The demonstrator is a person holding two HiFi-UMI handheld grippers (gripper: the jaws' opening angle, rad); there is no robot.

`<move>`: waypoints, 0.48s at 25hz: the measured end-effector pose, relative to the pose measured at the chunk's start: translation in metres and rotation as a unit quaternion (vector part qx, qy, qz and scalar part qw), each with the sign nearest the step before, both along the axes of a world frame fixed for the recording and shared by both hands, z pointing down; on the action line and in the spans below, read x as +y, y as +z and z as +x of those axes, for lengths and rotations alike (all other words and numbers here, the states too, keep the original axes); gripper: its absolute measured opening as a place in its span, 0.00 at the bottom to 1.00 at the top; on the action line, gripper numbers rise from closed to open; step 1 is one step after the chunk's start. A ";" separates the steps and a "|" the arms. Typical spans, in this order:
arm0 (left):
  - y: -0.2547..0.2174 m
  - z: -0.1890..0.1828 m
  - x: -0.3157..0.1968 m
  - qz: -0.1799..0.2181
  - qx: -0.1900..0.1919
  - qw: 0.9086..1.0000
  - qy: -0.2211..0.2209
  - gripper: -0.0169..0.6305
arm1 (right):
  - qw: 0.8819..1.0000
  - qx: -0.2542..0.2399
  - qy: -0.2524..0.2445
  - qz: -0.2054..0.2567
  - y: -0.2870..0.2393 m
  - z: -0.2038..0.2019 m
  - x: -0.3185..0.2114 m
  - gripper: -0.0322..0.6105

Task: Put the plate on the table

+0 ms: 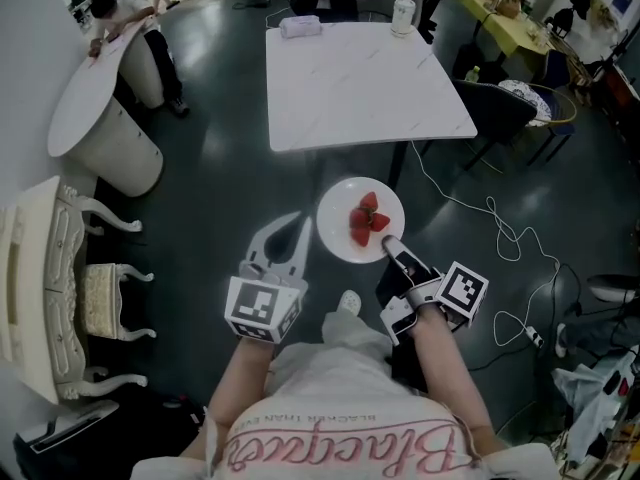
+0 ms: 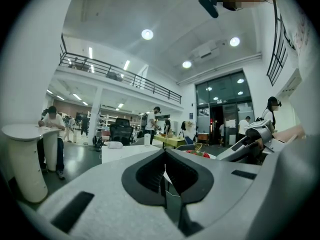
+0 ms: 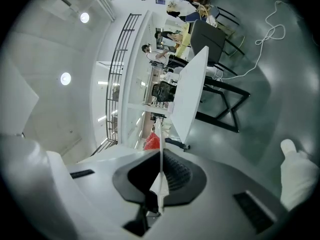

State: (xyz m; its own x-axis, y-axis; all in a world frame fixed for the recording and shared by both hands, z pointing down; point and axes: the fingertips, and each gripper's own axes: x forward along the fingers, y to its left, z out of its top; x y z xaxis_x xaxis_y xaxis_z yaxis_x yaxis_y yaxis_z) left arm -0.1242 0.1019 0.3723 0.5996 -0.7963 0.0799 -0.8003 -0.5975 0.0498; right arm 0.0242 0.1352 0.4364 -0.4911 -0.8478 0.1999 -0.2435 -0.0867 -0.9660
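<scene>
A white plate (image 1: 345, 236) with red strawberries (image 1: 367, 220) hangs above the dark floor, just short of the white square table (image 1: 360, 88). My right gripper (image 1: 392, 249) is shut on the plate's near right rim. In the right gripper view the rim shows as a thin white edge (image 3: 161, 154) between the jaws, with the strawberries (image 3: 151, 142) past it and the table (image 3: 192, 94) ahead. My left gripper (image 1: 292, 230) floats left of the plate, apart from it. Its jaws are shut on nothing (image 2: 165, 160).
A cup (image 1: 403, 15) and a small white object (image 1: 300, 26) stand at the table's far edge. Dark chairs (image 1: 500, 108) sit right of it. A cable (image 1: 500, 230) trails over the floor. A round white table (image 1: 95, 98) and an ornate white bench (image 1: 60, 288) stand left.
</scene>
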 end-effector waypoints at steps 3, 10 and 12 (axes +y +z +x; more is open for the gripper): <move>-0.004 0.016 -0.035 0.000 -0.001 1.000 -0.002 0.03 | 1.000 0.002 -0.007 0.000 -0.003 0.016 -0.037 0.07; -0.009 0.055 -0.099 0.007 -0.001 1.000 -0.009 0.03 | 1.000 0.000 -0.020 -0.001 -0.007 0.050 -0.100 0.07; -0.007 0.064 -0.114 0.007 0.000 1.000 -0.012 0.03 | 1.000 -0.002 -0.022 -0.001 -0.007 0.059 -0.116 0.07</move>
